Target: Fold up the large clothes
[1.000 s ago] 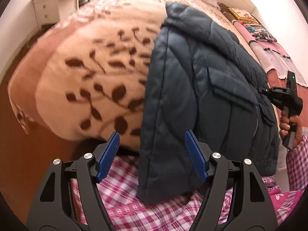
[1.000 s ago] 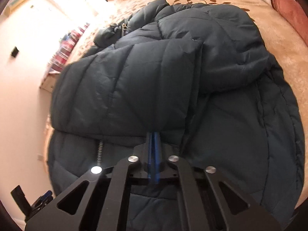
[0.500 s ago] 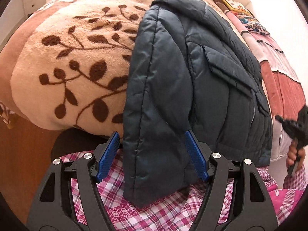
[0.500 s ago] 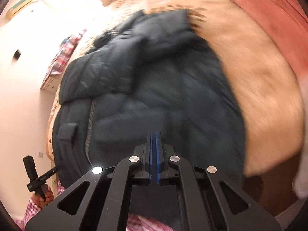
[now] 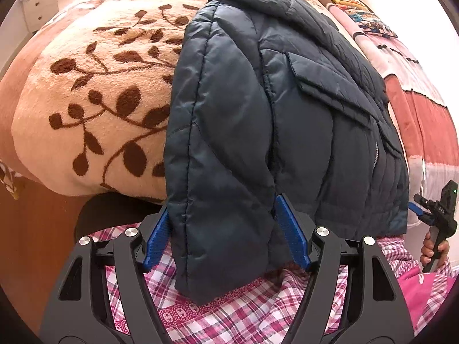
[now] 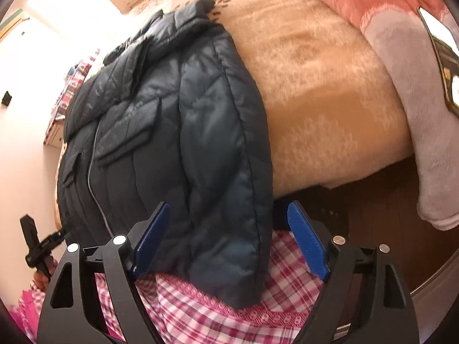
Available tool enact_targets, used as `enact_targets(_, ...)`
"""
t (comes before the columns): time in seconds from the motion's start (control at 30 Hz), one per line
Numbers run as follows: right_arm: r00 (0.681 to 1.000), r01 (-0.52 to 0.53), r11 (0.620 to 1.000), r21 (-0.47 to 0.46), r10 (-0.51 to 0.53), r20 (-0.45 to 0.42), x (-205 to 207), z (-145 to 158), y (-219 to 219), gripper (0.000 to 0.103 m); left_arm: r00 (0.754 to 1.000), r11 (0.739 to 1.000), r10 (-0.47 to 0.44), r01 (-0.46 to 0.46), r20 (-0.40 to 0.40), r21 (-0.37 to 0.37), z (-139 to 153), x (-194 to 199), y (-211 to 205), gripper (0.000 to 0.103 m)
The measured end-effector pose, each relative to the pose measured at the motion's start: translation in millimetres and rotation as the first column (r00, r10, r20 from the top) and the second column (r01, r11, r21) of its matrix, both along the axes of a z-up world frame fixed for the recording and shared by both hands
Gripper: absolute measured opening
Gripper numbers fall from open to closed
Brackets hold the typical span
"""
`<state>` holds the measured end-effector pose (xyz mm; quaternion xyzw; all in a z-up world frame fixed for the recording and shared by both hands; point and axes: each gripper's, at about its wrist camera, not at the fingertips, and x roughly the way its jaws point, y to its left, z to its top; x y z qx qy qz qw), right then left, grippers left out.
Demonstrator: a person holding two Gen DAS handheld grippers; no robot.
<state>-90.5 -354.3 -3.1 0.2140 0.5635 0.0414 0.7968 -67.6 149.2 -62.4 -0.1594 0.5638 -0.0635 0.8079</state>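
Left wrist view is showing a dark quilted jacket (image 5: pixel 258 120) lying on a beige leaf-patterned blanket (image 5: pixel 94 94), its hem hanging over the bed's near edge. One hanging corner is sitting between the blue pads of the left gripper (image 5: pixel 226 235), whose jaws are standing wide on either side of the fabric, not pinching it. Right wrist view is showing the jacket's other hanging corner (image 6: pixel 229 229) between the right gripper (image 6: pixel 226 238), its jaws also spread wide. Pink checked cloth (image 5: pixel 229 315) is showing below both grippers. Pink bedding (image 6: pixel 407 91) is lying beside the blanket.
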Motion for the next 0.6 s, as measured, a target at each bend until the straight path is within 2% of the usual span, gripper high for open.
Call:
enact_targets(0.3, 0.994, -0.085, 0.996, 0.025, 0.087, -0.071, -7.7, -25.9, 13.2, 0.080, 1.000, 0.999, -0.012, 0.012, -0.006, -0.039, -5.9, -5.7, 4.9, 0.070)
enact_targets(0.43, 0.986, -0.124, 0.992, 0.013, 0.124, -0.114, -4.7, -40.7, 21.6, 0.073, 0.999, 0.998, -0.014, 0.012, -0.031, -0.069, -14.1, -8.0, 8.2, 0.070)
enact_targets(0.47, 0.985, -0.136, 0.991, 0.002, 0.136, -0.107, -4.4, -41.7, 24.7, 0.069, 0.999, 0.997, -0.017, 0.014, -0.036, -0.076, -15.9, -9.0, 9.1, 0.069)
enact_targets(0.5, 0.983, -0.151, 0.988, 0.003, 0.151, -0.100, -4.4, -41.9, 27.1, 0.060, 0.999, 0.996, -0.020, 0.017, -0.037, -0.090, -17.6, -10.5, 10.7, 0.069)
enact_targets(0.6, 0.978, -0.170, 0.985, 0.031, 0.172, -0.117, -4.4, -48.0, 31.1, 0.052, 0.999, 0.990, -0.019, 0.014, -0.037, -0.139, -20.4, -13.1, 17.0, 0.069)
